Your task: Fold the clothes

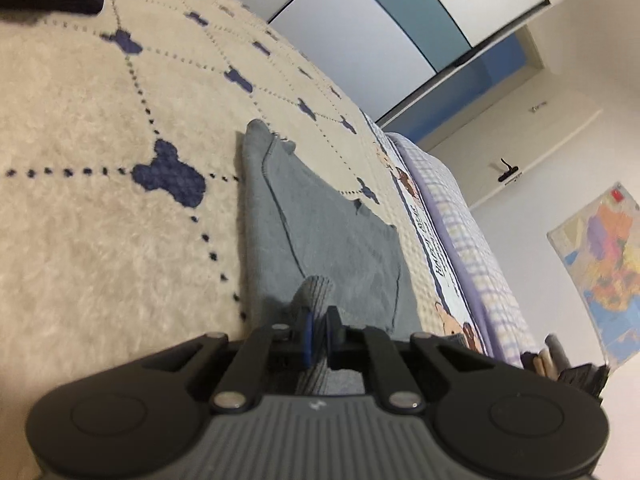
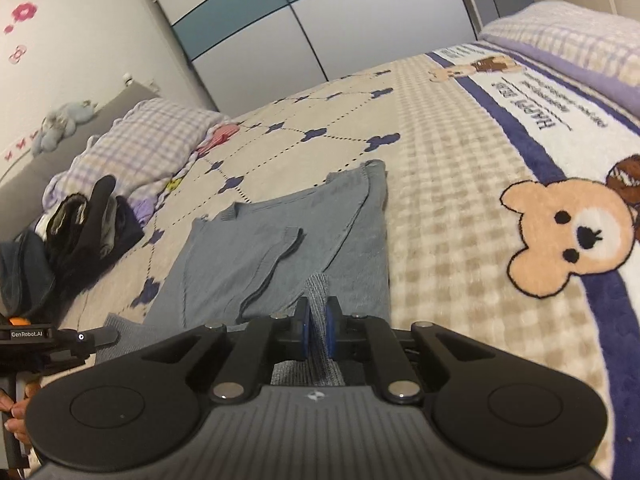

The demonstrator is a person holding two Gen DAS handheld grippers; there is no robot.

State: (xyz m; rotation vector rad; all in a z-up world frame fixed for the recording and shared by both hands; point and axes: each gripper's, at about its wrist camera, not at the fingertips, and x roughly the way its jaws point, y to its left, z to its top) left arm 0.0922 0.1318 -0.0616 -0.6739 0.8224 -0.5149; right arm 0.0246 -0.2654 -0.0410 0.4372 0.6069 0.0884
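A grey-blue knit sweater (image 1: 320,232) lies flat on the cream bedspread (image 1: 100,208), stretching away from both grippers. My left gripper (image 1: 319,330) is shut on the ribbed hem at the near edge, with a fold of knit standing up between its blue pads. In the right wrist view the same sweater (image 2: 280,240) shows a sleeve folded across its body, and my right gripper (image 2: 318,330) is shut on another part of the ribbed hem. The left gripper's body (image 2: 52,338) and a hand (image 2: 16,420) appear at the lower left of that view.
A pile of dark clothes (image 2: 80,232) and a checked pillow (image 2: 148,140) lie at the bed's left. A lilac checked quilt (image 2: 568,44) lies at the far right. A bear picture (image 2: 572,236) marks the bedspread's border. Wardrobe doors (image 2: 320,12) stand behind the bed.
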